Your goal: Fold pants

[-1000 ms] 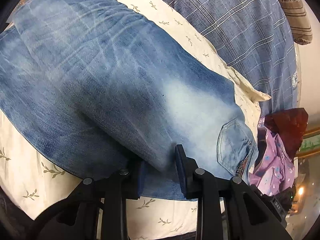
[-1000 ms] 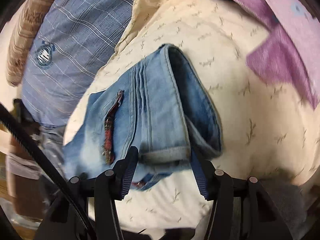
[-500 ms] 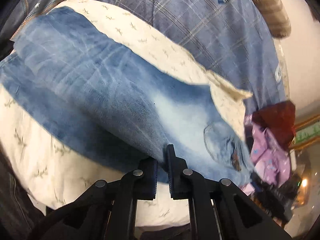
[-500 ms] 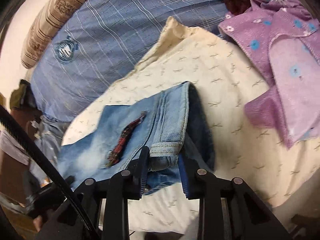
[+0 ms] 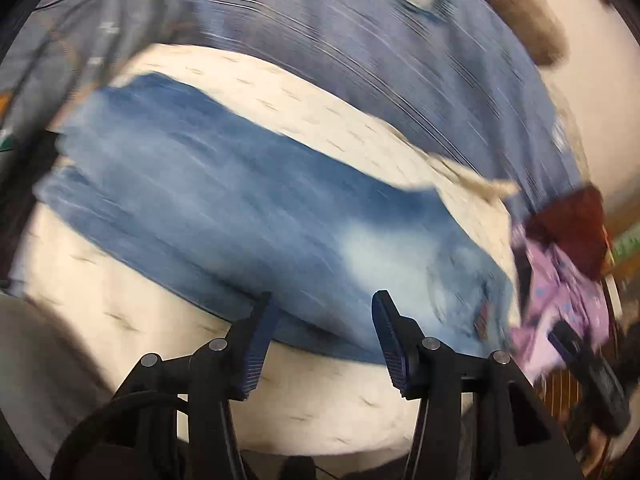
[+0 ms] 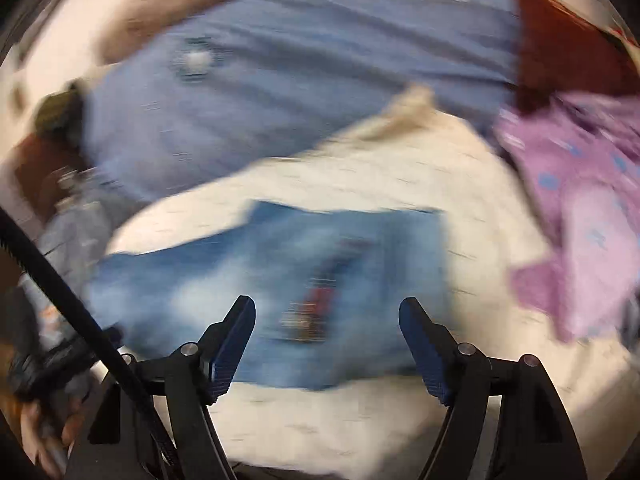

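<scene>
- Jeans (image 5: 248, 216) lie flat on the cream leaf-print sheet (image 5: 132, 320); in the left wrist view their long axis slants from upper left down to lower right, pocket end at lower right.
- Left gripper (image 5: 322, 332) has its jaws wide apart, holding nothing, at the denim's near edge.
- Right gripper (image 6: 326, 336) likewise gapes wide over the jeans (image 6: 280, 288).
- Purple garment (image 6: 580, 208) lies to the right.

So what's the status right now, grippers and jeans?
Left hand-held gripper open, right hand-held gripper open. Jeans lying on cream sheet, not gripped. Purple garment beside them, not blocking.
</scene>
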